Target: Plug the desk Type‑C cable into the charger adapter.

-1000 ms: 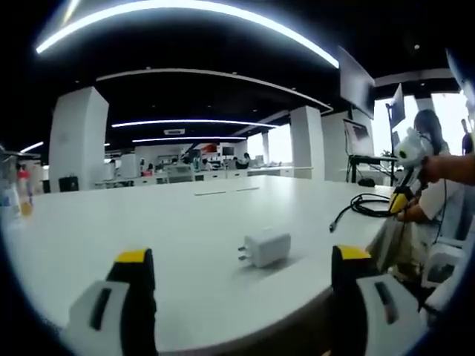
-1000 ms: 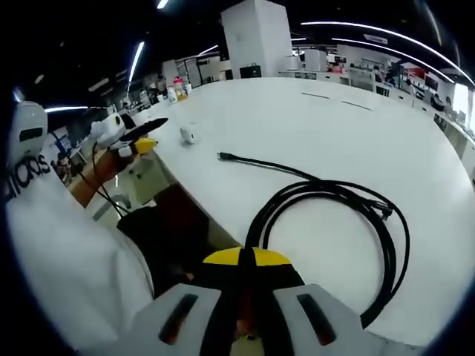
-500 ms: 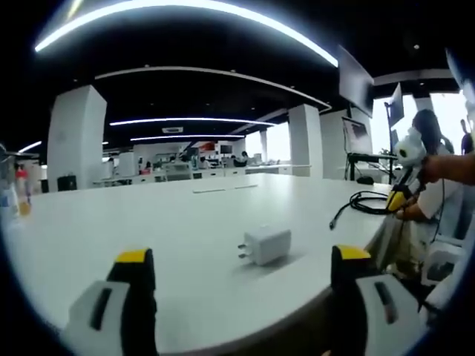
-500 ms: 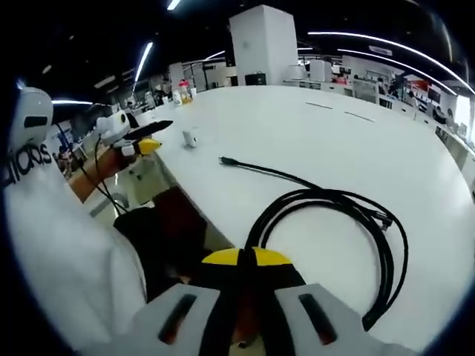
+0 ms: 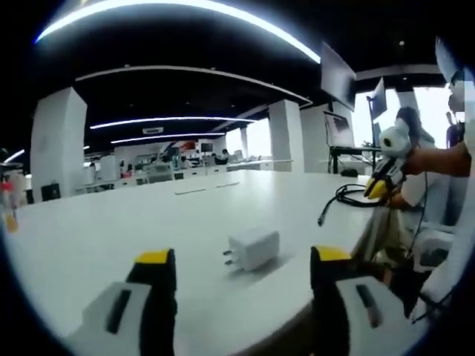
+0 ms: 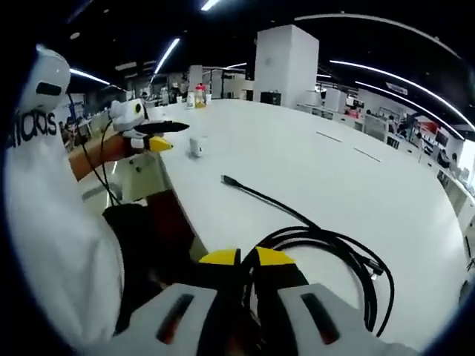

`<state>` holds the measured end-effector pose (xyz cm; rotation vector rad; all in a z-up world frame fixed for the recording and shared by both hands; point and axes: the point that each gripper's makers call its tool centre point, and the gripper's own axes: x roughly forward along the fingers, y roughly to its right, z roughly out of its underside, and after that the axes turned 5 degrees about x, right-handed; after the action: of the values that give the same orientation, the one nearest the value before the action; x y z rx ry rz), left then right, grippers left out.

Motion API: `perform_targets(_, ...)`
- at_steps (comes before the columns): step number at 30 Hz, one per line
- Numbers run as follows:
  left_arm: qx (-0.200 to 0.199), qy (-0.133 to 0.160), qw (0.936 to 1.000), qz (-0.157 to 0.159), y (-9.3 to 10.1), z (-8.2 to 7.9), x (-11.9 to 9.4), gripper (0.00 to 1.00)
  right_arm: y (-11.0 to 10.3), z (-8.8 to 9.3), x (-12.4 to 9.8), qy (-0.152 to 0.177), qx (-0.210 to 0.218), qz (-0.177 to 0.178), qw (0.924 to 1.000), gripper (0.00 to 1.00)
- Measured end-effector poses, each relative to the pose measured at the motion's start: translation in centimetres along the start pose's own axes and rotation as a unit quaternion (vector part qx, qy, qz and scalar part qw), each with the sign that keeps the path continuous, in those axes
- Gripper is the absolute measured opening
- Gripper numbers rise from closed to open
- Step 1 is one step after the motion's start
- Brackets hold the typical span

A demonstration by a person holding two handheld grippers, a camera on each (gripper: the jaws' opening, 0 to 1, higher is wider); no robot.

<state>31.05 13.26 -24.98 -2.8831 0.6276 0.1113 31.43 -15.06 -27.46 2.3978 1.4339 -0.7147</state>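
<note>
Left gripper — fingers spread wide apart, held level and low, right gripper — yellow-tipped fingers pressed together, bare forearm extended behind the left gripper, white sleeve alongside

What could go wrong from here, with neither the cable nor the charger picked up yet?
1. The white charger adapter lies loose near the table edge; a poorly centred grab by the open left gripper could push it off.
2. The black cable lies coiled with its plug end stretched away from the shut right gripper; grabbing the coil could drag or tangle it.
</note>
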Motion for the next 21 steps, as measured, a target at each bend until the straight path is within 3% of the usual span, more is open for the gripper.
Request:
perform_targets(4,0.030,-0.018,0.9991,0.026,0.3,0.3,0.7,0.65,-0.2,-1.0,1.2,0.000,-0.031,-0.014,0.9994,0.06)
perform_targets(8,0.034,-0.021,0.9981,0.046,0.3,0.1,1.3,0.63,-0.5,-2.2,2.4,-0.003,-0.054,-0.029,0.9981,0.07)
perform_targets(10,0.029,-0.036,0.9956,0.082,0.8,0.3,1.5,0.61,-0.5,-2.9,3.1,-0.004,-0.065,-0.041,0.9970,0.07)
perform_targets(15,0.040,-0.048,0.9921,0.108,0.1,0.4,2.6,0.58,-0.6,-4.3,4.6,-0.006,-0.090,-0.060,0.9941,0.07)
perform_targets(21,0.075,-0.064,0.9830,0.155,-0.3,0.9,3.1,0.50,-1.2,-5.2,6.3,-0.012,-0.110,-0.077,0.9909,0.07)
